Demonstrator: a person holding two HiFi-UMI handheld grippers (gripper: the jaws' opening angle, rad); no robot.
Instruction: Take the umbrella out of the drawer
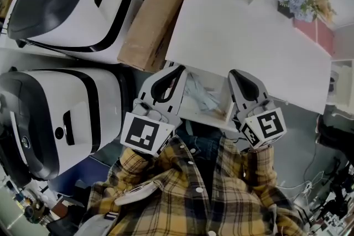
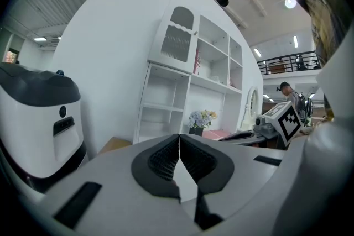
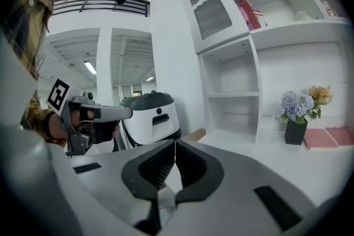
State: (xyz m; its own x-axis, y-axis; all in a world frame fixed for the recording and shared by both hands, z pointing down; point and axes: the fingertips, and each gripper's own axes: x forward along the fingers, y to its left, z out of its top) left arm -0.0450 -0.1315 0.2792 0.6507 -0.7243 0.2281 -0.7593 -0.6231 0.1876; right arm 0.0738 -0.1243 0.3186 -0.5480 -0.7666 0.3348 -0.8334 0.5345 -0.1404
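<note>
Looking down, the head view shows the pale umbrella [image 1: 200, 92] in the open drawer [image 1: 209, 116] at centre, between the left gripper [image 1: 177, 70] and the right gripper [image 1: 234, 75]. The left gripper view shows its jaws together and empty; the right gripper view shows the same.

Grey left gripper [image 1: 175, 70] and right gripper [image 1: 234, 74] have black pads [image 2: 160, 163] and black-and-white square markers [image 1: 141, 134]. Behind them is a yellow, brown and black plaid shirt [image 1: 193, 196]. Between them lies pale blue-grey fabric [image 1: 200, 94]. Ahead is a white cabinet [image 1: 238, 36] with blue and peach flowers [image 1: 301, 1]. To their left are a brown box [image 1: 152, 19] and white-and-black machines [image 1: 50, 119].
</note>
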